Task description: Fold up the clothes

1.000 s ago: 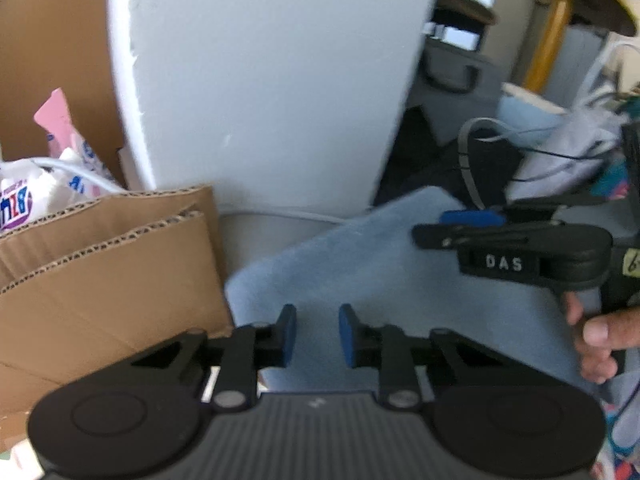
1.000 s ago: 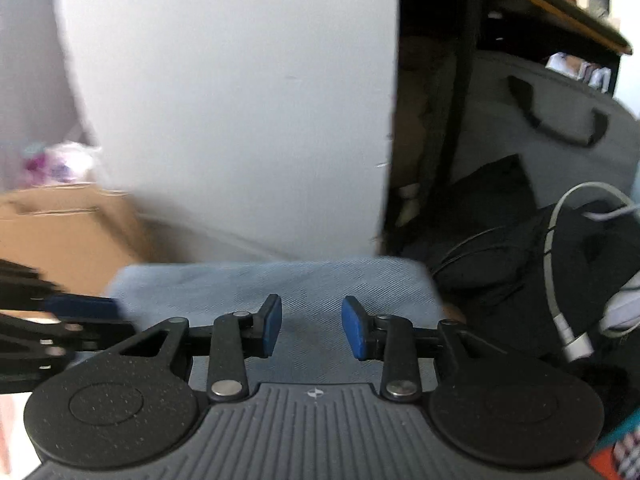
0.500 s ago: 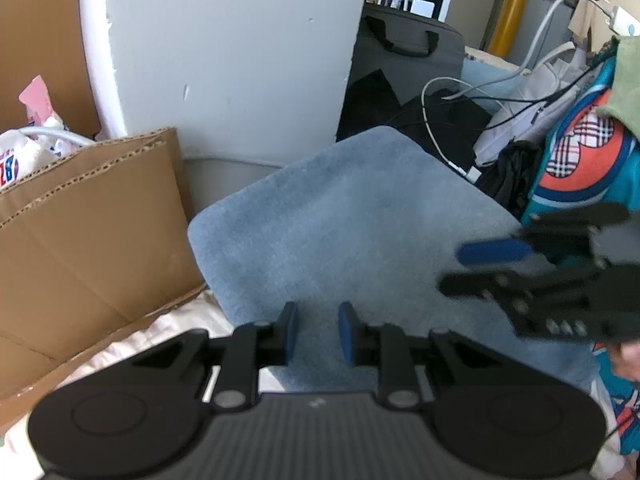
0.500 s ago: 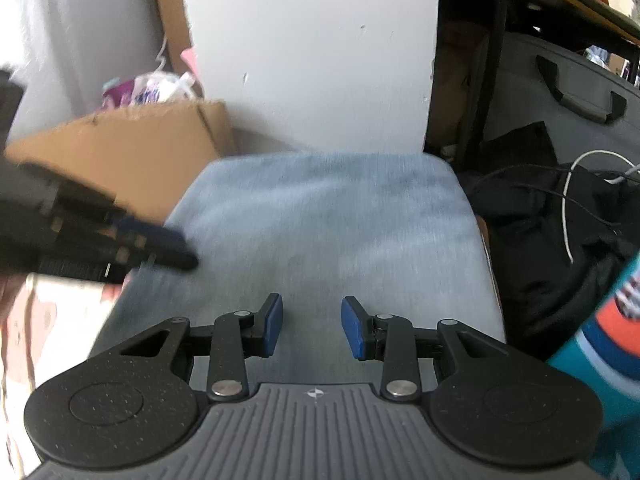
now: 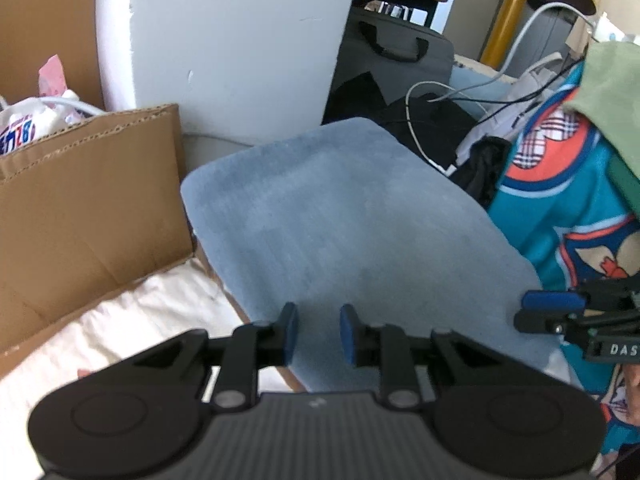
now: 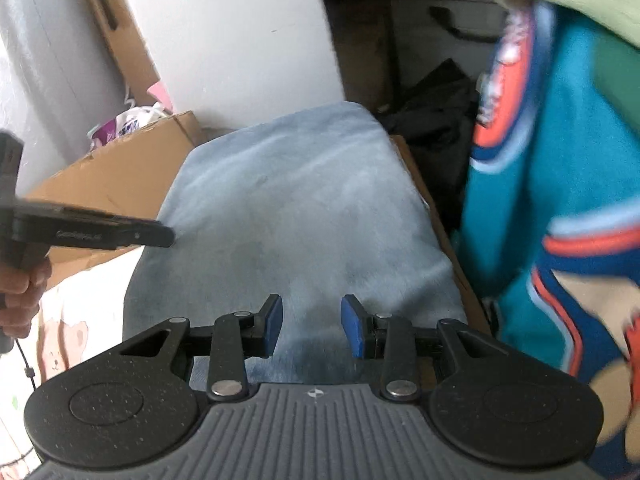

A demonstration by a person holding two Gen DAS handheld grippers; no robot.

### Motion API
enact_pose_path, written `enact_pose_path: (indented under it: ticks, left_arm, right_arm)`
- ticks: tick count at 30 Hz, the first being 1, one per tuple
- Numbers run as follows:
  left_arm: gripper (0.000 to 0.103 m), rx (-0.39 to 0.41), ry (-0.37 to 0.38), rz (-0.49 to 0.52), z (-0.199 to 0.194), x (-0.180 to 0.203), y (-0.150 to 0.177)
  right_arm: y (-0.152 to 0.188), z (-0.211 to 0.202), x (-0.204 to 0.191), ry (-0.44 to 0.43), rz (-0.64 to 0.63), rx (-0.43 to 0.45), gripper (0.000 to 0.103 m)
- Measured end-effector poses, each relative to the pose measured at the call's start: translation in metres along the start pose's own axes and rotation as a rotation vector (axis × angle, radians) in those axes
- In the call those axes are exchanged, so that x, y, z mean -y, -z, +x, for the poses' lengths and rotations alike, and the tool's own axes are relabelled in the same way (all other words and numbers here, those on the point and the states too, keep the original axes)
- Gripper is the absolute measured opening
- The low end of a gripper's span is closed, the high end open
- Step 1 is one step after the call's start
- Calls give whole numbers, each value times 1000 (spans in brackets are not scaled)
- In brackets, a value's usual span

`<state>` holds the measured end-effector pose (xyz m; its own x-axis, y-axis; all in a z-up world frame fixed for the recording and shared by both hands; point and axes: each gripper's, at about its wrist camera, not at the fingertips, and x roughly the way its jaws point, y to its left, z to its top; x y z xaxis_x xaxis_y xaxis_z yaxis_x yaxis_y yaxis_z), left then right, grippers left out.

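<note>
— What do we have folded so far?
— We see a pale blue garment (image 5: 352, 216) lying flat as a smooth rectangle with rounded corners.
— And beside it?
— We find a teal garment (image 5: 560, 208) with orange and white print bunched at its right edge, and a green one (image 5: 608, 76) draped above.

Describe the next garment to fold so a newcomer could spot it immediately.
Start at the light blue folded cloth lying flat in the middle, in front of the white wall. Directly to its right is a pile of clothes; the teal garment hangs there. Its orange, white and plaid cartoon print separates it from the plain green cloth draped above it.
</note>
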<state>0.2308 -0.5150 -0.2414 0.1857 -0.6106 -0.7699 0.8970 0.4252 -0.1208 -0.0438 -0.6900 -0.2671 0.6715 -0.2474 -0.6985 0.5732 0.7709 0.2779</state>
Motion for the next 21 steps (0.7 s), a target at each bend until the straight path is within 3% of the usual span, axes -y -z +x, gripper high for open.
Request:
enact_pose_path:
  ticks: [2,9,13,16,21]
  left_arm:
    - [44,3,-17,15,-6,5,5]
    - [47,7,6,-62,-24,6,18]
    - [47,11,24,-139,-24,3,22]
    - [47,23,33,-183,-21,2,24]
    - [47,22,34,-198,-17,5,28]
  right_arm:
    - [6,-11,5,-9,43,14,40]
    - [21,-25,12,11,145,71,40]
    - [31,-20,23,-24,300,119,51]
    - [36,-15,24,-36,335,141,52]
    - [46,-7,39,-11,463,158,61]
